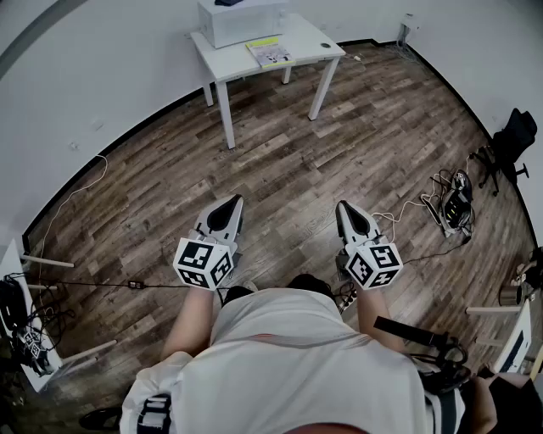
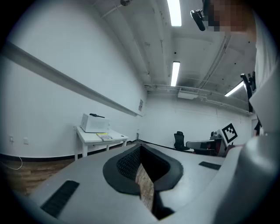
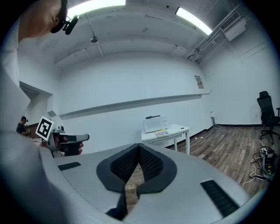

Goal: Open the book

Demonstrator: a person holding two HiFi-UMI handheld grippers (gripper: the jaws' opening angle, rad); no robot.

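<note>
The book (image 1: 268, 52), with a yellow-green cover, lies closed on a white table (image 1: 310, 51) against the far wall. It is small in the left gripper view (image 2: 104, 137) and the right gripper view (image 3: 161, 133). Both grippers are held close to the person's body, far from the table, over the wooden floor. My left gripper (image 1: 227, 205) (image 2: 139, 147) is shut with nothing between its jaws. My right gripper (image 1: 348, 209) (image 3: 139, 148) also has its jaws together and holds nothing. Both point roughly level toward the table.
A white box-shaped machine (image 1: 242, 19) stands on the table behind the book, and a small dark round object (image 1: 326, 45) lies at the table's right end. Cables and a power strip (image 1: 454, 202) lie on the floor at the right, near a black office chair (image 1: 513, 140).
</note>
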